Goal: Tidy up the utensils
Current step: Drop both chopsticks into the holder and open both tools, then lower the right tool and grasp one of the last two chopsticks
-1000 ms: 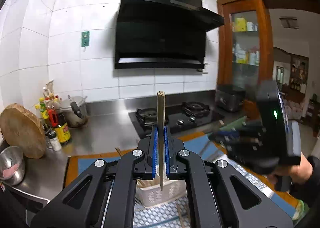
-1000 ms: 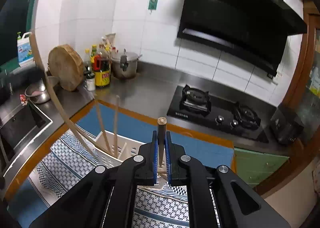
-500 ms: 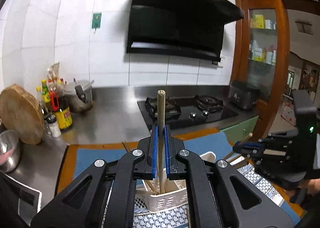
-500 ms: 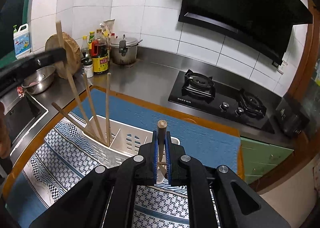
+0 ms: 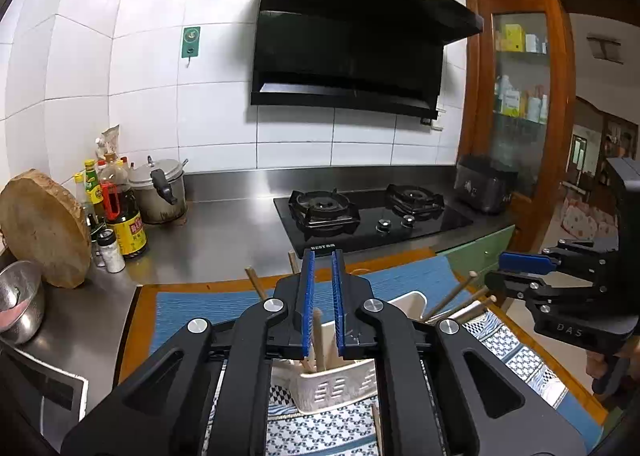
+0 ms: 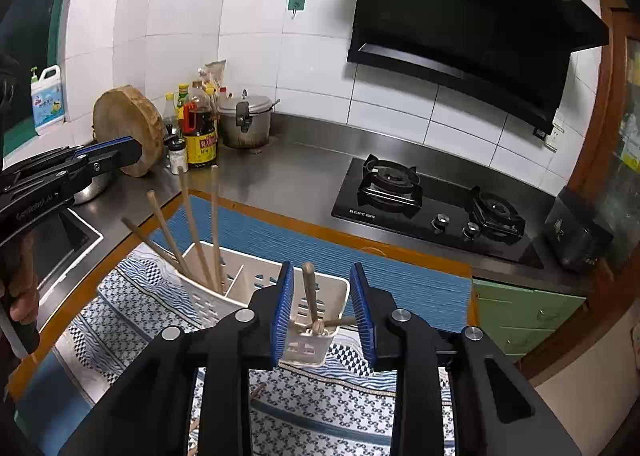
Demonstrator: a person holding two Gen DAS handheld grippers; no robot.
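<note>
1. The landmark is the white slotted plastic utensil caddy [image 6: 256, 288], which stands on a blue-and-white patterned cloth [image 6: 320, 396] on the steel worktop [image 6: 288, 175], on the near side of the black gas hob [image 6: 432, 207].

2. The right tongs [image 6: 323, 308] hang just above the caddy's right-hand compartment. Their jaws are opening, and the blue pads stand clear on either side of a round-ended wooden chopstick [image 6: 309, 292] without touching it.

3. That chopstick is released: its lower end sits inside the right compartment and its rounded top leans slightly left, so its long axis runs nearly upright. A second stick lies roughly crosswise beneath it in the same compartment.

4. The left tongs [image 5: 322, 304] hover over the caddy's left end. Their jaws are parted by a narrow gap and are opening. A wooden chopstick [image 5: 319, 336] shows in that gap, below the pad tips, and whether the pads press on it cannot be told.

5. In the caddy's left compartment several long wooden chopsticks [image 6: 192, 223] fan up and to the left, tops well above the rim.

6. Loose sticks seem to lie on the cloth on the caddy's near side [image 5: 376, 424]. Judged from here, either hand could reach them, and the next pick would need the tongs set across a stick's length.
</note>
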